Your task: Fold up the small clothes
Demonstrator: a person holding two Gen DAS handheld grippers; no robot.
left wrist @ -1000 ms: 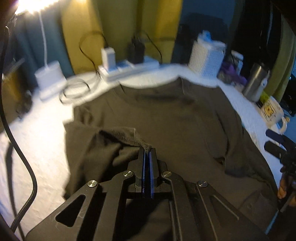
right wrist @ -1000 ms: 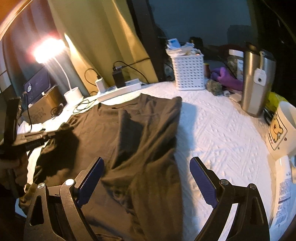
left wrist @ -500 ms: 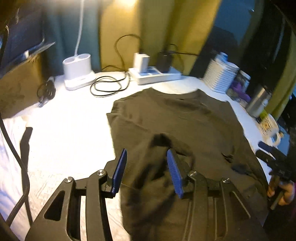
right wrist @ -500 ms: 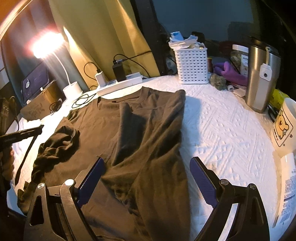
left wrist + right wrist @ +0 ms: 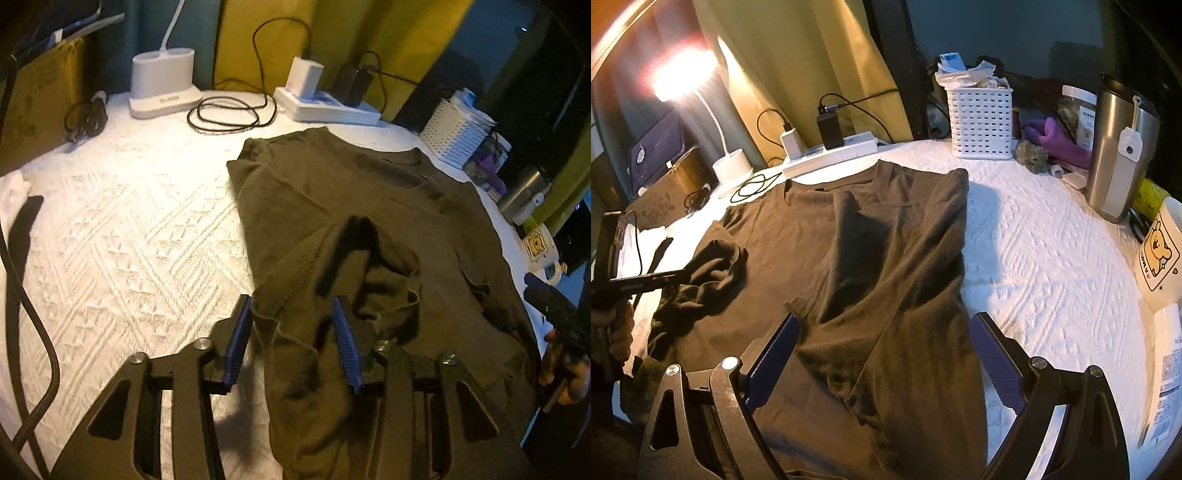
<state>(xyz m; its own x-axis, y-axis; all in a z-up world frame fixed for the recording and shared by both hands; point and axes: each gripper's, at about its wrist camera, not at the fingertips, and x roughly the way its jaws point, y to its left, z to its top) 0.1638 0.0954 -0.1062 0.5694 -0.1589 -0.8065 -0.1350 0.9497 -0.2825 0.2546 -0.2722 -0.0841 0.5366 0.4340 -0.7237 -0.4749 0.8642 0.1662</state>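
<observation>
A white textured bedspread (image 5: 122,236) fills the scene, lit warm by a desk lamp (image 5: 683,74) glowing at the far left of the right wrist view. Along the far edge sits a white power strip (image 5: 831,155) with chargers plugged in, and a white slotted basket (image 5: 980,122) stands to its right. Further right there's a steel tumbler (image 5: 1115,155), and a bear-print mug (image 5: 1160,254) sits nearer on the right edge.

Centre stage: the dark olive T-shirt (image 5: 849,258), spread flat on the bedspread, collar pointing to the far side. Its right side is folded in over the body. The left sleeve (image 5: 351,269) lies bunched in a loose heap on top of the shirt.

The left gripper (image 5: 291,339) hangs over that heap, blue pads parted, cloth lying between them but not pinched. The right gripper (image 5: 882,365) is spread wide at the near hem, the folded edge of the shirt running between its fingers, nothing gripped.
</observation>
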